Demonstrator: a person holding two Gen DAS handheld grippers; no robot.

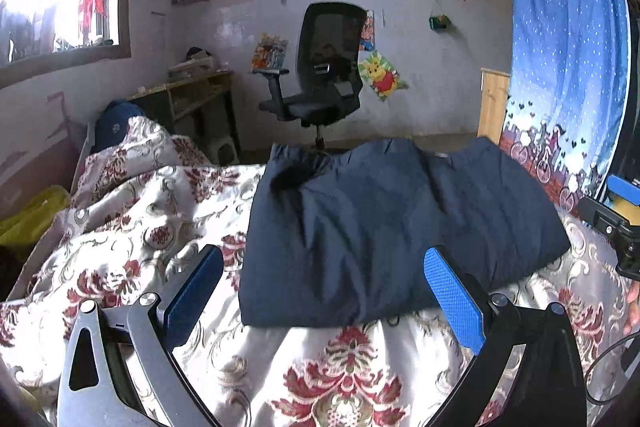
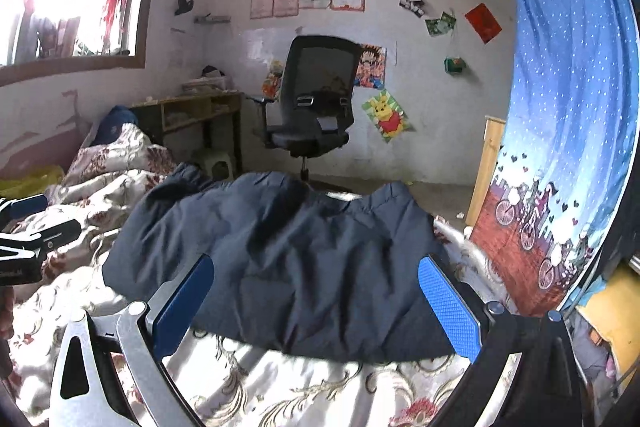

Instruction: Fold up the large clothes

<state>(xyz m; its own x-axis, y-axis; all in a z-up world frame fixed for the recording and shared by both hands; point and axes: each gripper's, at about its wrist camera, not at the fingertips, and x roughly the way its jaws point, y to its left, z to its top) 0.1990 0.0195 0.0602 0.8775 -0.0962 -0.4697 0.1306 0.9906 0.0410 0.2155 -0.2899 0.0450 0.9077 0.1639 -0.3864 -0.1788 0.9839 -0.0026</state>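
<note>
My left gripper (image 1: 324, 287) has its fingers (image 1: 454, 301) spread wide, holding nothing, hovering just short of the near edge of the dark blue garment (image 1: 384, 227). My right gripper (image 2: 316, 301) is spread wide too, fingers (image 2: 450, 311) empty, framing the same garment's near edge. The garment lies folded into a rough rectangle on the bed (image 1: 328, 375), on a floral quilt (image 1: 132, 211). Beyond the bed stands a black office chair (image 1: 320, 67) against the wall, and a blue curtain (image 1: 568, 39) hangs at right.
</note>
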